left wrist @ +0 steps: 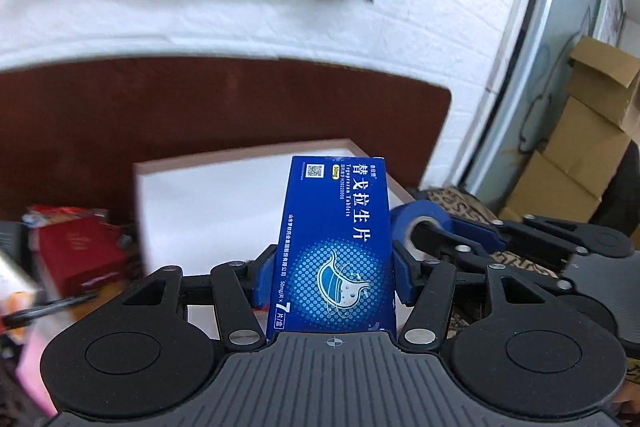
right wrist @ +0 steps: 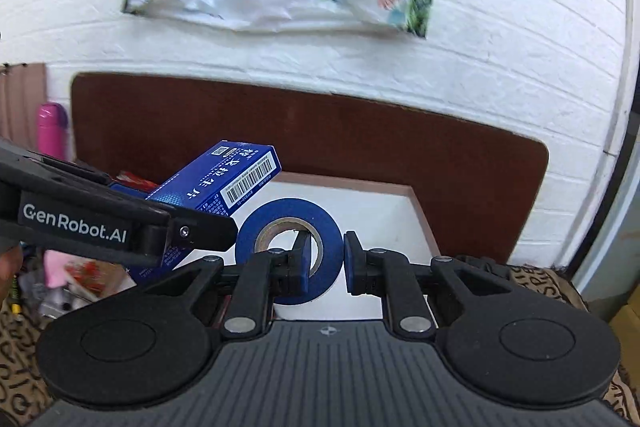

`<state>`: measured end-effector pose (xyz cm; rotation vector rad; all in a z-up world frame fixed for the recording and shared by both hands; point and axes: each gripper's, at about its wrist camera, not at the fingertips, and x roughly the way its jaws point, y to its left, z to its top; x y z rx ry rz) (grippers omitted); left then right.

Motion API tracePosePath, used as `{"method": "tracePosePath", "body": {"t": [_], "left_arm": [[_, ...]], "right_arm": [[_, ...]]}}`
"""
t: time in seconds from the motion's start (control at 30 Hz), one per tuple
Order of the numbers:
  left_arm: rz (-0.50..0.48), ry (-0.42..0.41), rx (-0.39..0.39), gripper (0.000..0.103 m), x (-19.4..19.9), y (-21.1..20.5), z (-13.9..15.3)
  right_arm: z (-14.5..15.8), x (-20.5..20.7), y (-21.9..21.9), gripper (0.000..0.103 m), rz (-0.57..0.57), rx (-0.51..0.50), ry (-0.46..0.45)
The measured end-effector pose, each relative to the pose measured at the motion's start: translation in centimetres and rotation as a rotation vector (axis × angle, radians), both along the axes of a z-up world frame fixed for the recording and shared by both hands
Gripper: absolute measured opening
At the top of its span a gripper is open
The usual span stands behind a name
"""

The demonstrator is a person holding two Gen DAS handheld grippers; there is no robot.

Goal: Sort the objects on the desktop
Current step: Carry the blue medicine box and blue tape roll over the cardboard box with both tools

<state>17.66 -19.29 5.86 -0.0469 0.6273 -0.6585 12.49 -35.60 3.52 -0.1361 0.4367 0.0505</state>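
My left gripper (left wrist: 334, 271) is shut on a blue medicine box (left wrist: 340, 239), held upright above a white open box (left wrist: 208, 203). The medicine box also shows in the right wrist view (right wrist: 224, 183), tilted, with the left gripper's black body in front of it. My right gripper (right wrist: 326, 261) is shut on a roll of blue tape (right wrist: 280, 219), one finger through its hole and one outside, held over the white box (right wrist: 384, 215). The tape roll (left wrist: 412, 223) and the right gripper (left wrist: 436, 239) show just right of the medicine box in the left wrist view.
A dark brown board (right wrist: 360, 135) stands against the white brick wall behind the white box. A red packet (left wrist: 80, 251) and clutter lie at the left. A pink bottle (right wrist: 51, 127) stands far left. Cardboard boxes (left wrist: 580, 147) are stacked at the right. A patterned cloth (right wrist: 536, 283) covers the surface.
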Motion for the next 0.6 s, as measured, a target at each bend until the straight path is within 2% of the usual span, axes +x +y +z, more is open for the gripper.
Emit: {"method": "tracePosePath", "body": {"t": [0.1,0.2,0.37,0.6], "left_arm": [[-0.024,0.039,0.013,0.058,1.7,-2.0,-1.7],[-0.034,0.069,0.041,0.059,3.5,-3.6,-3.2],[-0.018,0.153,0.071,0.059,7.2,-5.3,-5.4],[-0.026,0.226,0.12,0.059,10.6,-7.4,-7.8]], "right_arm": [[-1.7,2.1,-0.8,0.019,0.0,-0.007,0.063],[-3.4,3.9,-1.2,0.019,-0.003,-0.057,0.112],[-5.7,7.6,-2.7,0.019,-0.01,-0.11,0.237],[-8.5,12.1,-2.7,0.019,0.04,-0.276,0.456]]}}
